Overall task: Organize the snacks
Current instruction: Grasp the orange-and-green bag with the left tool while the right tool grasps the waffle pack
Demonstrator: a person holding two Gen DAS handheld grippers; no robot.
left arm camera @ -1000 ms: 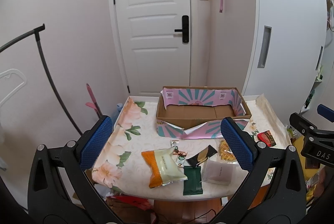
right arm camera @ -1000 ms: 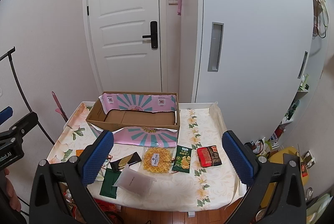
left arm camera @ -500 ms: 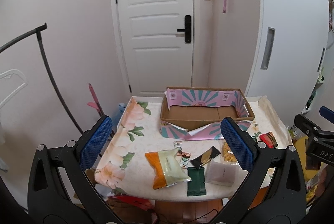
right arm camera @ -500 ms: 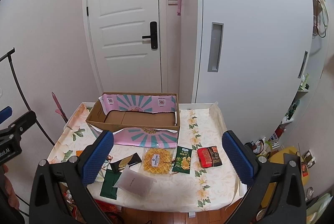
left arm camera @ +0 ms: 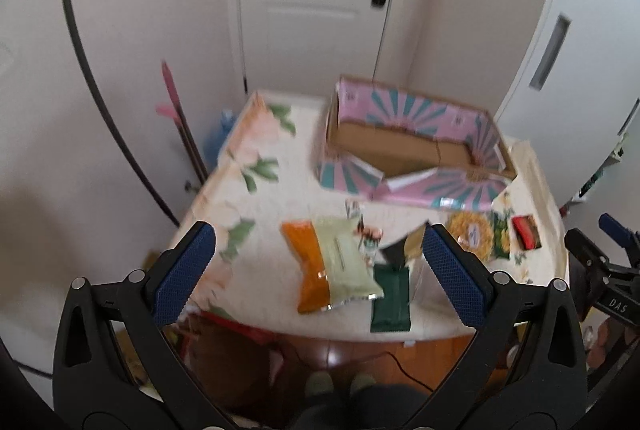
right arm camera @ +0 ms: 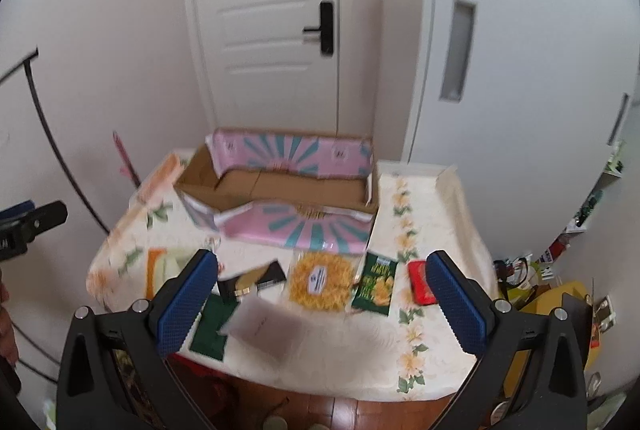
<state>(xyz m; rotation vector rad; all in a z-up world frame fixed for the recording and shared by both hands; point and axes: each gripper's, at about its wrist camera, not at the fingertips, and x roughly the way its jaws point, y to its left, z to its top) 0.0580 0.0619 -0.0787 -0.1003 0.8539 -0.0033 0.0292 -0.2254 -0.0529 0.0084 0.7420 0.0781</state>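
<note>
The left gripper (left arm camera: 318,266) hangs above the table's near edge, tilted down, its blue pads (left arm camera: 184,272) spread wide with nothing between them; the right gripper (right arm camera: 322,302) hovers likewise over the near right side, jaws wide and empty. On the floral tablecloth (right arm camera: 432,342) the snacks lie near the front: an orange-and-pale bag (left arm camera: 334,264), a dark green packet (left arm camera: 391,300), a yellow waffle pack (right arm camera: 320,280), a green chip bag (right arm camera: 374,284), a red packet (right arm camera: 420,280); the open cardboard box (right arm camera: 280,185) sits farther back.
</note>
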